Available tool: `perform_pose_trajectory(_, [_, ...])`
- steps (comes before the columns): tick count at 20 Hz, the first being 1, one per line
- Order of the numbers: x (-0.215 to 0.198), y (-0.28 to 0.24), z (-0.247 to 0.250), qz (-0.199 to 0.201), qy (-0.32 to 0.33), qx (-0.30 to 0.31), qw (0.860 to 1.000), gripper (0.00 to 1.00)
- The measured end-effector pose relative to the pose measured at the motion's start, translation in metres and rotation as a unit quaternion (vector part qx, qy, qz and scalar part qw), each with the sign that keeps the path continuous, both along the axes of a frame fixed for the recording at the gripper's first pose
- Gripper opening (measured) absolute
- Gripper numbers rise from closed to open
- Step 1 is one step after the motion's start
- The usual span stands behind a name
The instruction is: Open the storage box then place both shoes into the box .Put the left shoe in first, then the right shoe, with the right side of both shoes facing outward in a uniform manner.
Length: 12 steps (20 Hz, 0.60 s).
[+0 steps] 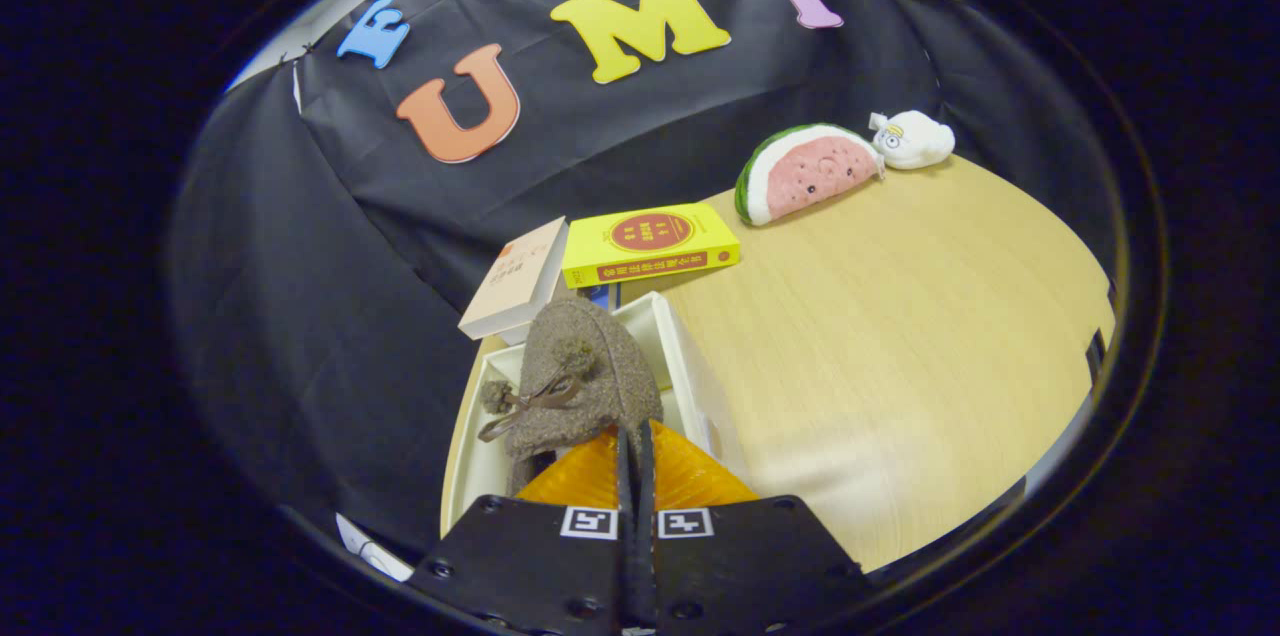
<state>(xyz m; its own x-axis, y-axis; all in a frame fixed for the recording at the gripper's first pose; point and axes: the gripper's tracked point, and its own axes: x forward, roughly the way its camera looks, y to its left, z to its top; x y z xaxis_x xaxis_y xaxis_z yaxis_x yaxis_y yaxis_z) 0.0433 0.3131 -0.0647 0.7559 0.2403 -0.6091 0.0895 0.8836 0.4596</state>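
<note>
Gripper point(634, 451) fingers pinched tight on fuzzy felt shoe point(585, 381) w/ bow, over white rectangular box point(690, 366)

Two books point(600, 261), watermelon plush point(805, 174), white plush point(912, 139)

Even, soft booth light with strong fisheye bending.
The table point(900, 336) was evenly bright without glare; its far edge curved, and focus softened toward the rim.
</note>
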Motion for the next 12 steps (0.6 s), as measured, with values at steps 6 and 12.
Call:
perform_pose_trajectory(6, [-0.002,0.01,-0.016,0.003,-0.004,-0.003,1.0,0.02])
perform_pose_trajectory(12, [-0.006,0.023,-0.015,0.021,-0.034,-0.023,0.999,0.24])
